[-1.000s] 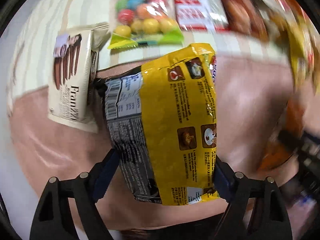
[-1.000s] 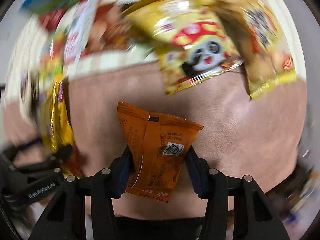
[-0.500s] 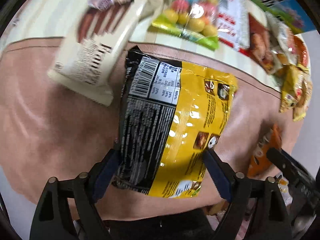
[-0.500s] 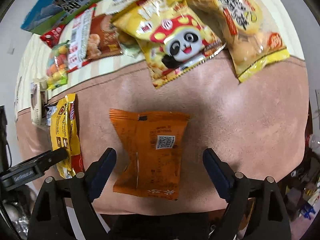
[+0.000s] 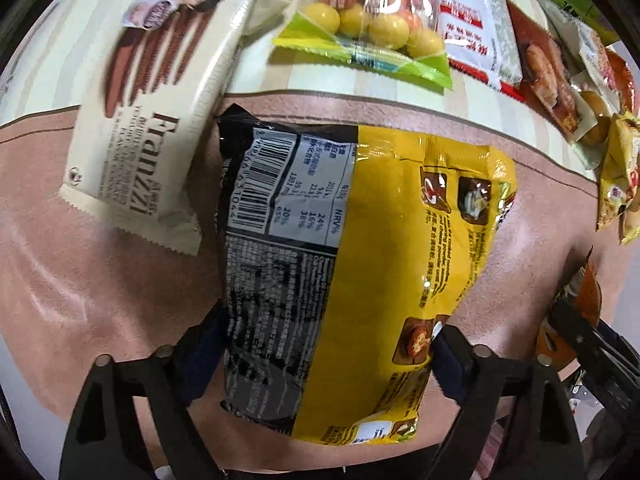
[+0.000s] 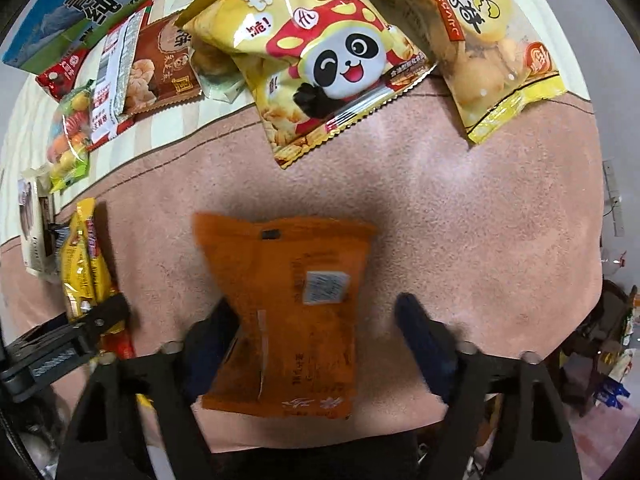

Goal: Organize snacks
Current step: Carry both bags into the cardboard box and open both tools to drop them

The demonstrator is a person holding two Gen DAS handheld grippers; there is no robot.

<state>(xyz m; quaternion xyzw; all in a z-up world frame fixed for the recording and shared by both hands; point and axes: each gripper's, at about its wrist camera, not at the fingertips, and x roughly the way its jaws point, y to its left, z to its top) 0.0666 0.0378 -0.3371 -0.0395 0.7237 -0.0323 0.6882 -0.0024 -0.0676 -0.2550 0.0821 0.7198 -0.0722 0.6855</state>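
Both tongs over packets on my pink mat (image 6: 460,208)

My left tongs (image 5: 326,350) have just been closing and clamp the yellow packet (image 5: 360,272), which lies on the mat beside the Franzzi box (image 5: 152,120). My right tongs (image 6: 316,326) have just been closing around the orange packet (image 6: 288,312) lying mid-mat: left pad touching, right pad still clear, not gripped.
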